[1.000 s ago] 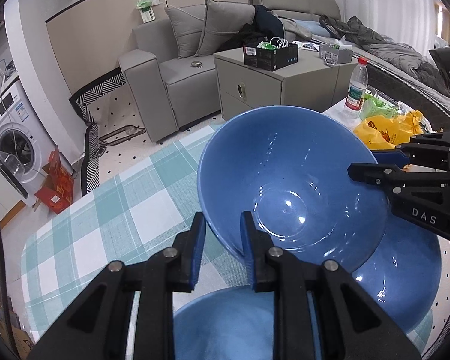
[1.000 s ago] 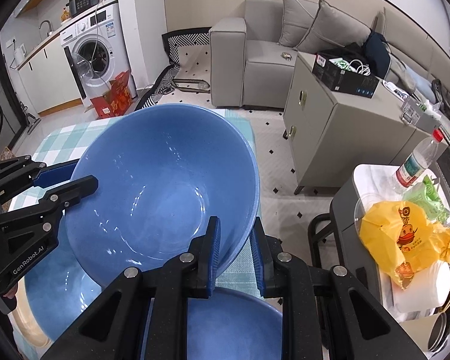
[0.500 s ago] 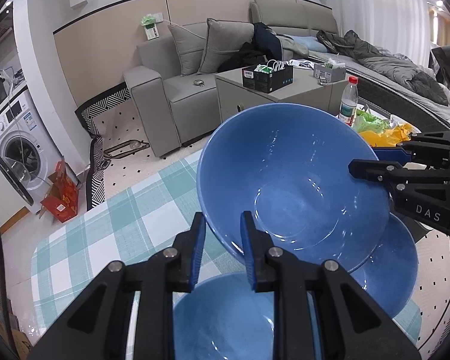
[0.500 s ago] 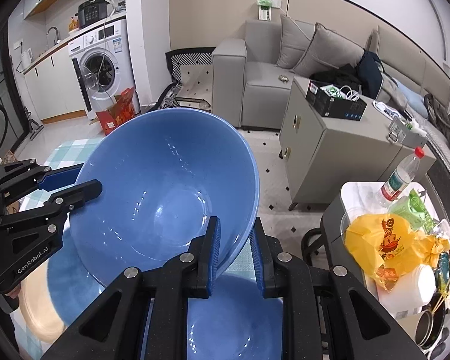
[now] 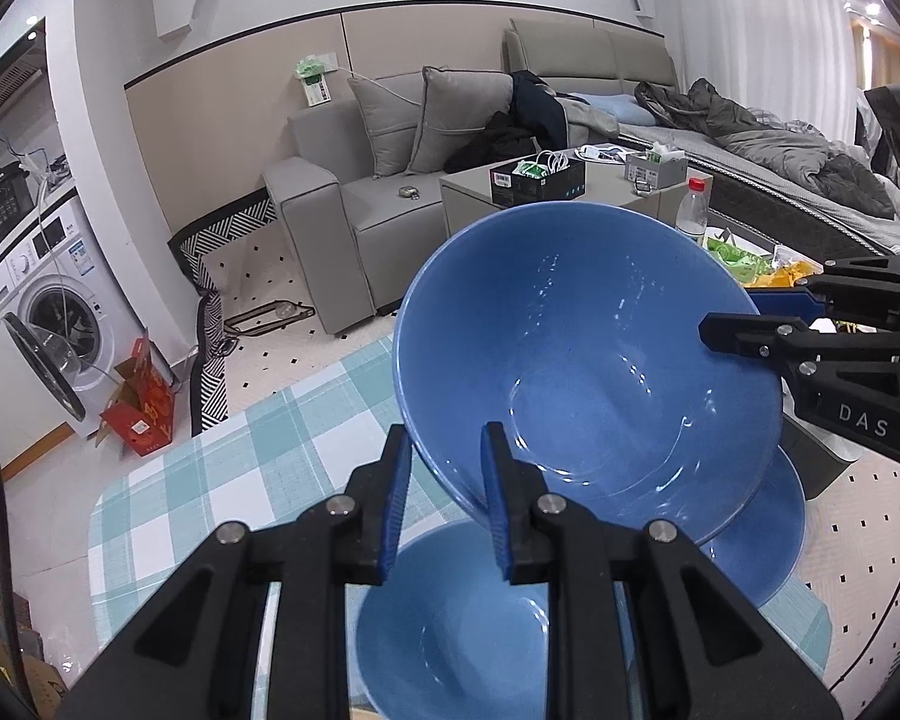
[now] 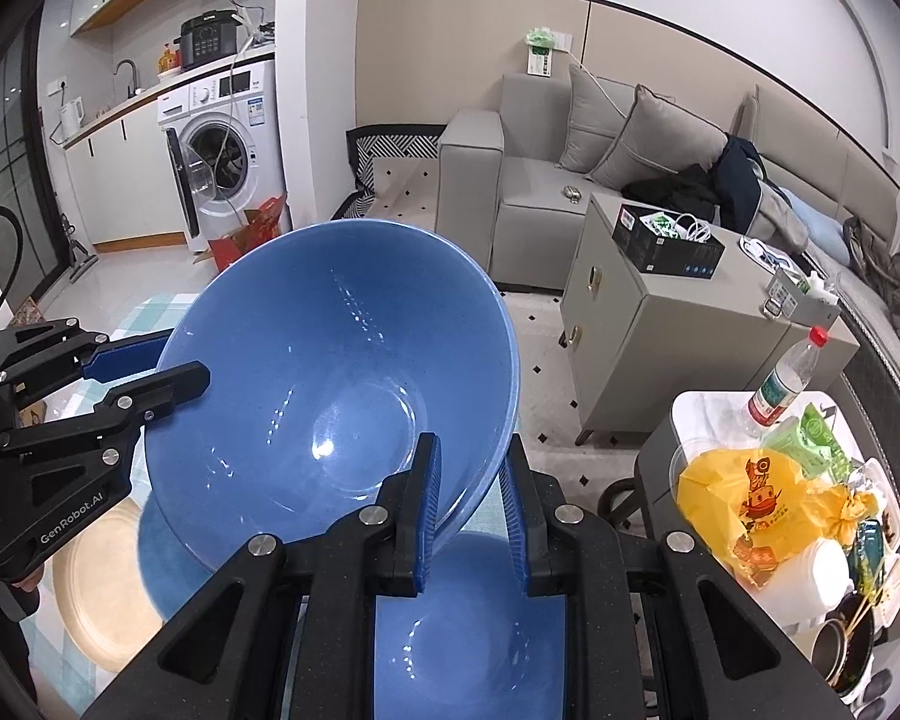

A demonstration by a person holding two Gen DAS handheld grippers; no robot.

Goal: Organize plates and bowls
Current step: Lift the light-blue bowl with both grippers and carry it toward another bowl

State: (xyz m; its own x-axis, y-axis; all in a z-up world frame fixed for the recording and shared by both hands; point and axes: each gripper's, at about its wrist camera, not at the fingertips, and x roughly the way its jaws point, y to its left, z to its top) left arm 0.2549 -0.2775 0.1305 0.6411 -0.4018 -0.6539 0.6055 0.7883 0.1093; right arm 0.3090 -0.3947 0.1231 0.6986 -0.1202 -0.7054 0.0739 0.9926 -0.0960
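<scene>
A large glossy blue ceramic bowl (image 5: 588,360) hangs tilted in the air above the teal-and-white checked tabletop (image 5: 222,480), gripped at opposite rims. The left gripper (image 5: 444,492) has its jaws closed narrow on the near rim, and the right gripper (image 6: 471,498) pinches the far side likewise. Beneath it rest two more blue bowls (image 5: 462,630) (image 5: 756,540), and a cream round plate (image 6: 99,588) seems to lie under one of them, though the overlap is hard to read.

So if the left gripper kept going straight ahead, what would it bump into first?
The big blue bowl already clamped in the left gripper: its wall sits right between the fingers.
</scene>
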